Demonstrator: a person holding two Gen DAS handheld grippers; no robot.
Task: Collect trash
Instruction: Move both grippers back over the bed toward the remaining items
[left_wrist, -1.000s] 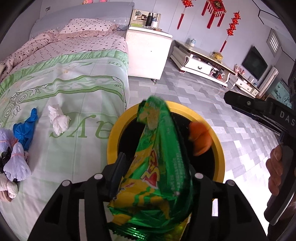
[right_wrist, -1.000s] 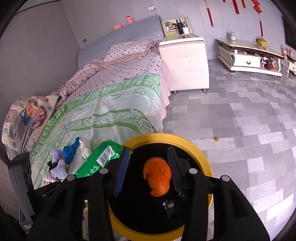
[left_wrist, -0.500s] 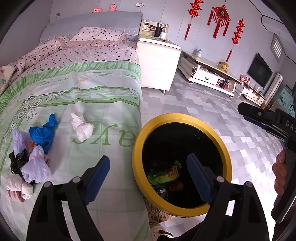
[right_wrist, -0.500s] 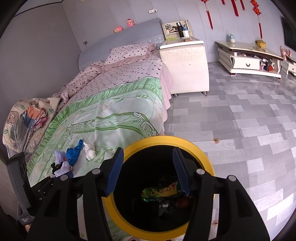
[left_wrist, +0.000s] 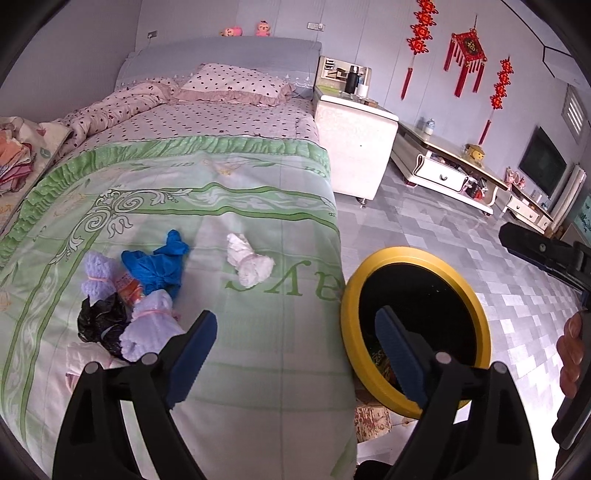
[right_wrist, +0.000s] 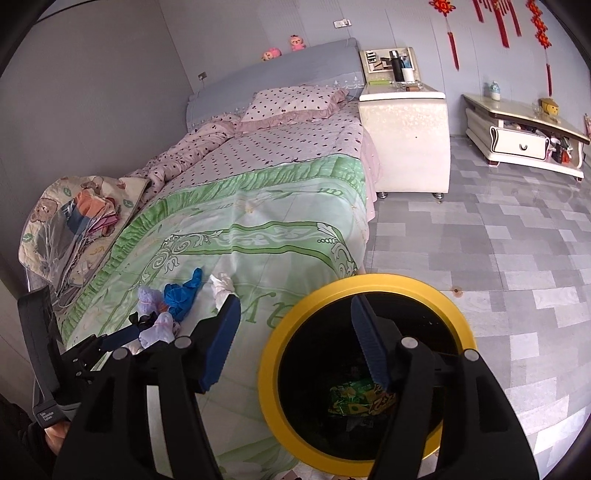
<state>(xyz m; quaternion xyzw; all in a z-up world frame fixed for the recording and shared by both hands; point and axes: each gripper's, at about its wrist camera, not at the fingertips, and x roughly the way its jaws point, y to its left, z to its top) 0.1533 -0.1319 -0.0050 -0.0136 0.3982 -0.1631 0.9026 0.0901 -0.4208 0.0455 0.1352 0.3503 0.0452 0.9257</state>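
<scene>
Trash pile (left_wrist: 136, 295) ahead-left of empty left claw (left_wrist: 291, 354).

A bed (left_wrist: 229, 177) with a green quilt, a dotted pink sheet and a grey headboard (left_wrist: 221, 59) stands against grey walls. Beside it are a white nightstand (left_wrist: 354, 147) and a low white cabinet (left_wrist: 443, 173) on the grey tiled floor (right_wrist: 498, 236). Red ornaments (left_wrist: 466, 55) hang on the wall near a dark television (left_wrist: 542, 162).
</scene>
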